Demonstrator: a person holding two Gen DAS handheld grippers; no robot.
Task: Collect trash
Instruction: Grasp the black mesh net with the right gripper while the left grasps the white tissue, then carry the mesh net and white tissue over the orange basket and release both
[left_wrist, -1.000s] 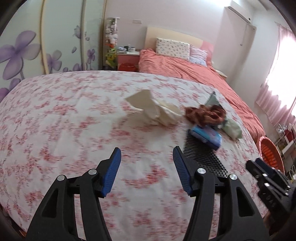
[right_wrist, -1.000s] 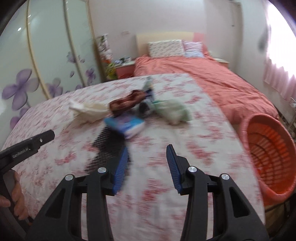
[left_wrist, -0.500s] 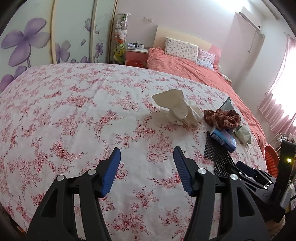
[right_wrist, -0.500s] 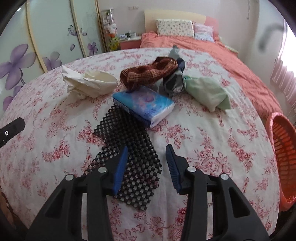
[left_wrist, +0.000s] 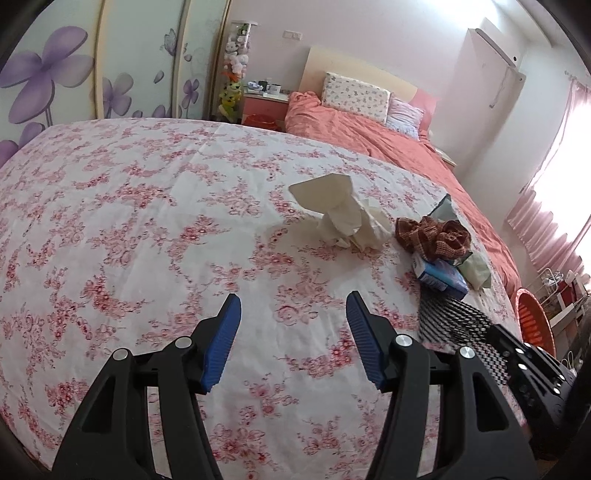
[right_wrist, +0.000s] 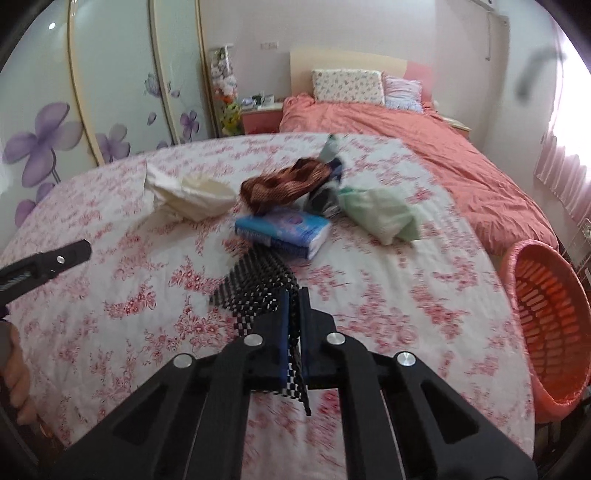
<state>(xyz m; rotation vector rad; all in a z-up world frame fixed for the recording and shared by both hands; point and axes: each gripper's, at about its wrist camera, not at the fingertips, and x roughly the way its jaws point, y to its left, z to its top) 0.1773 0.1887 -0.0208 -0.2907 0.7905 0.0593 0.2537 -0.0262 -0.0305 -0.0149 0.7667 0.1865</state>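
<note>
A black mesh mat (right_wrist: 255, 284) lies on the flowered cover, its near edge pinched up between the blue pads of my right gripper (right_wrist: 294, 295), which is shut on it. Behind the mat sit a blue tissue pack (right_wrist: 284, 229), a brown checked cloth (right_wrist: 284, 182), a pale green bag (right_wrist: 380, 214) and crumpled cream paper (right_wrist: 192, 192). My left gripper (left_wrist: 293, 325) hovers open above bare cover, short of the cream paper (left_wrist: 343, 218). In the left wrist view the mesh mat (left_wrist: 454, 321) rises toward the right gripper's body at the right edge.
An orange basket (right_wrist: 543, 310) stands off the right edge of the flowered cover (left_wrist: 129, 221). A bed with a salmon quilt (right_wrist: 424, 147) and pillows lies behind. Flower-painted wardrobe doors (left_wrist: 74, 74) line the left wall. A hand (right_wrist: 14, 380) shows at the left edge.
My right gripper came forward over the mesh mat, shut on its near edge and lifted that edge. The left gripper stayed open and swung so the litter sits farther right in its view.
</note>
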